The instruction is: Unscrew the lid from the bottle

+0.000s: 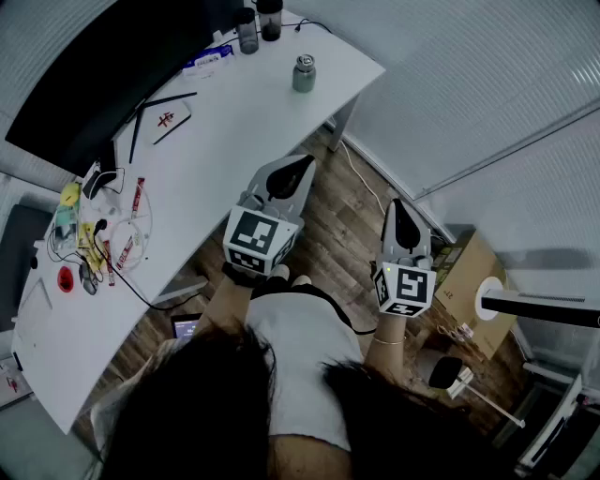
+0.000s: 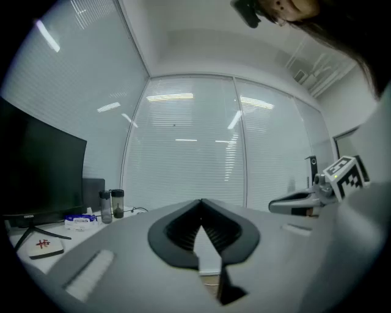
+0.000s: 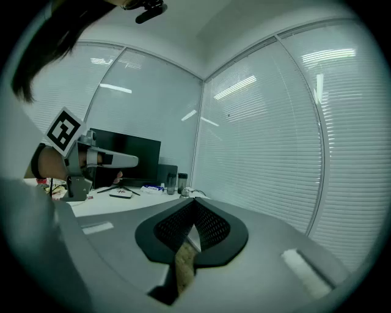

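The bottle (image 1: 304,74), short and grey-green with a metal lid, stands upright near the far right end of the white desk (image 1: 225,159). My left gripper (image 1: 302,162) hangs over the desk's near edge, well short of the bottle, with its jaws shut and nothing between them. My right gripper (image 1: 397,204) is off the desk to the right, above the wooden floor, also shut and empty. The left gripper view shows the closed jaws of the left gripper (image 2: 200,202) and the right gripper's body (image 2: 305,200) alongside. In the right gripper view, the right gripper (image 3: 194,200) points toward the desk.
Two dark tumblers (image 1: 259,24) stand at the desk's far edge beside a black monitor (image 1: 103,66). Cables, pens and small items (image 1: 103,234) clutter the left part of the desk. A cardboard box (image 1: 469,281) and a lamp-like stand (image 1: 525,305) sit on the floor at right.
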